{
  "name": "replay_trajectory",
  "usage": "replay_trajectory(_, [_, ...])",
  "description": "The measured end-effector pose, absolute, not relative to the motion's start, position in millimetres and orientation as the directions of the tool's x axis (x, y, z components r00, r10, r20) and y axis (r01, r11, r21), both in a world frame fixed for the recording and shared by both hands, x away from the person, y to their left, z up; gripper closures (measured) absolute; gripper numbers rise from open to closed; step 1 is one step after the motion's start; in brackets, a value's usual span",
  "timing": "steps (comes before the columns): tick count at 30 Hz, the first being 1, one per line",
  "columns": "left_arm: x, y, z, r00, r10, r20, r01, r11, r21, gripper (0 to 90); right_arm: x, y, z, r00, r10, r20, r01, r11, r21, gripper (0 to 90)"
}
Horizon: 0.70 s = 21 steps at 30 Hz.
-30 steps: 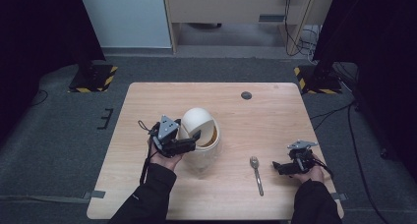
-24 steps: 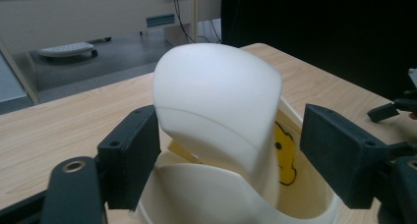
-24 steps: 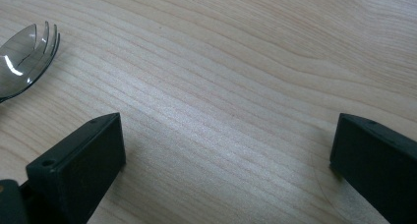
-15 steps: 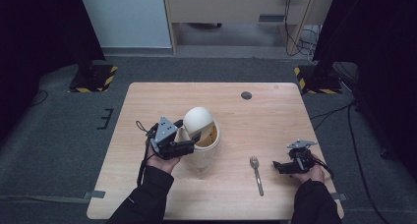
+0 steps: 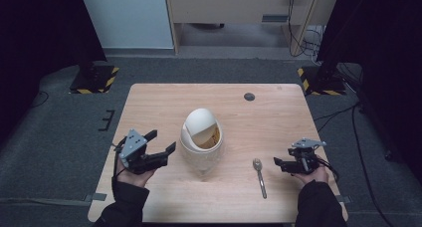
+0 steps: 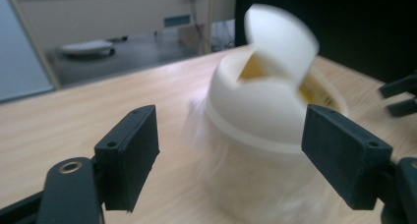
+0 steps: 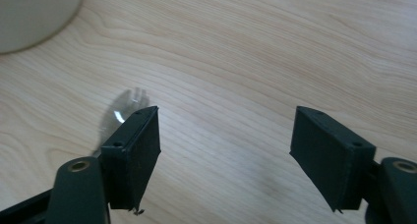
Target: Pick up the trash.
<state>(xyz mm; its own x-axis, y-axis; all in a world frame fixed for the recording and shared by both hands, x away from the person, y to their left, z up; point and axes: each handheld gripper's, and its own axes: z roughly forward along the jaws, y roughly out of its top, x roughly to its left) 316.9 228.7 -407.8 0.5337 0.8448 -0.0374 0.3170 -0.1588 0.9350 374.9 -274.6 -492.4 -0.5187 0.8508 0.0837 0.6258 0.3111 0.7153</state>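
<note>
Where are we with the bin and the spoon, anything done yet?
Looks done: the white bin stands mid-table with its swing lid tipped open, something yellowish inside. In hand: nothing; the left hand-held gripper sits open just left of the bin, apart from it. The right hand-held gripper is open too, beside the spoon, which lies untouched on the table. Left, I'd guess: picking up the spoon.

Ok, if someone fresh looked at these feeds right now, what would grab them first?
Probably the cream container at the middle of the table, its domed swing lid tipped open over something yellowish. Next, the left tongs beside it, open and apart from it. Then the spoon lying between the container and the open right tongs.
</note>
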Motion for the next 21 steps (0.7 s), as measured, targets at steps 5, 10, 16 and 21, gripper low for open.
replay_trajectory(5, [315, 252, -437, 0.47, 0.88, -0.061, 0.403, -0.153, 0.902, 19.8, 368, -255, -488, -0.558, 0.827, 0.075, 0.619, 0.354, 0.701, 31.3])
replay_trajectory(10, [324, 268, -460, 0.407, 0.912, -0.047, 0.478, -0.169, 0.862, 19.8, 365, -233, -490, -0.593, 0.802, 0.07, 0.619, 0.399, 0.677, 33.2])
replay_trajectory(16, [336, 282, -477, 0.353, 0.934, -0.059, 0.566, -0.163, 0.808, 18.8, 365, -224, -499, -0.606, 0.784, 0.132, 0.658, 0.401, 0.638, 36.5])
replay_trajectory(21, [339, 280, -478, 0.351, 0.935, -0.058, 0.57, -0.164, 0.805, 18.2, 364, -217, -506, -0.615, 0.779, 0.126, 0.676, 0.437, 0.593, 37.8])
